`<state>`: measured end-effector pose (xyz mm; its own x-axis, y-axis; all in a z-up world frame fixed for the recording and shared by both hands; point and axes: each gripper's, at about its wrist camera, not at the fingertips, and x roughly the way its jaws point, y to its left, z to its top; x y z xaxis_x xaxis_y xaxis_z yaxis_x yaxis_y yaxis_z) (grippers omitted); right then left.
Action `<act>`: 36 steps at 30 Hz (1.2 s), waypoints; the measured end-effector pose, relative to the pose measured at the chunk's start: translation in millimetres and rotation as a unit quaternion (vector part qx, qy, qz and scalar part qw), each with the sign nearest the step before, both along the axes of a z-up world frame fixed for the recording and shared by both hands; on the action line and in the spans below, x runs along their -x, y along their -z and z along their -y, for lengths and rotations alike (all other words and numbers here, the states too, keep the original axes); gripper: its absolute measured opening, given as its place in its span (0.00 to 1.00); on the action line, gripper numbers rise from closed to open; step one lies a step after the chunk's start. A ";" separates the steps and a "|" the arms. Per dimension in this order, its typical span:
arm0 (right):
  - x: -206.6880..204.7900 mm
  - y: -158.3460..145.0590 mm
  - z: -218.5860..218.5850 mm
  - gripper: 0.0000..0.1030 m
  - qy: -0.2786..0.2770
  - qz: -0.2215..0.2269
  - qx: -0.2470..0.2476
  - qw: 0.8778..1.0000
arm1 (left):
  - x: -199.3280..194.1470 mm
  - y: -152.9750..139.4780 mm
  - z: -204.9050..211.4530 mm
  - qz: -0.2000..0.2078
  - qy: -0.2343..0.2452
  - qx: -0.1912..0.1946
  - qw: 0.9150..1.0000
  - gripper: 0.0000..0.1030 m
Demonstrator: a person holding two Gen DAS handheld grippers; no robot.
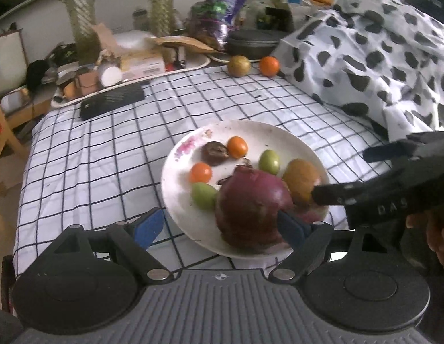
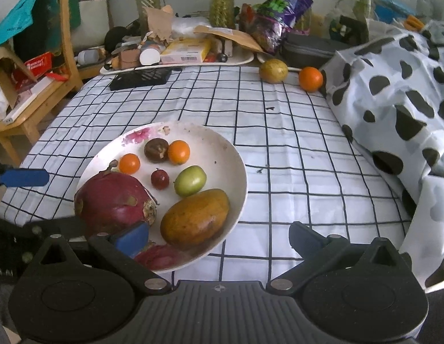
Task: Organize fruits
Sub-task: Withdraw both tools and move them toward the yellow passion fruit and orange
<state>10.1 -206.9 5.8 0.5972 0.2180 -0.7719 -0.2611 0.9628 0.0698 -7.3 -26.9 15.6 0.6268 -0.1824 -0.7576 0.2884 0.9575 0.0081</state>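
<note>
Left gripper (image 1: 222,226) wide open, empty, hovering near plate (image 1: 250,132) edge. Right gripper (image 2: 219,238) also open, holding nothing. Two strays, yellow-green fruit (image 2: 273,70) and orange (image 2: 310,78), sit well beyond plate at far cloth edge, right side; right hand looks nearer.

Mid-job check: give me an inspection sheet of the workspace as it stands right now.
Surface: checked cloth, small dark specks.
Job's things: white plate holds dragon fruit, mango, green fruit, two small oranges, dark fruits; yellow-green fruit and orange lie off the plate at the far edge.
Clutter: tray of boxes, black case.
Grippers: left gripper open beside the dragon fruit; right gripper open, empty.
Cables: nothing seen.
Surroundings: spotted fabric, wooden chair, plants.
</note>
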 end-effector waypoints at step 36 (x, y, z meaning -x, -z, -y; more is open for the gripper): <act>-38.3 -6.5 26.9 1.00 0.069 0.056 0.008 0.996 | -43.3 -21.2 14.9 0.087 0.040 0.004 0.995 0.84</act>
<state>48.4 -233.8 12.3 0.7040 0.1155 -0.7008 -0.1308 0.9909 0.0319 36.0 -41.8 36.8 0.7315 -0.2431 -0.6371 0.3591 0.9316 0.0568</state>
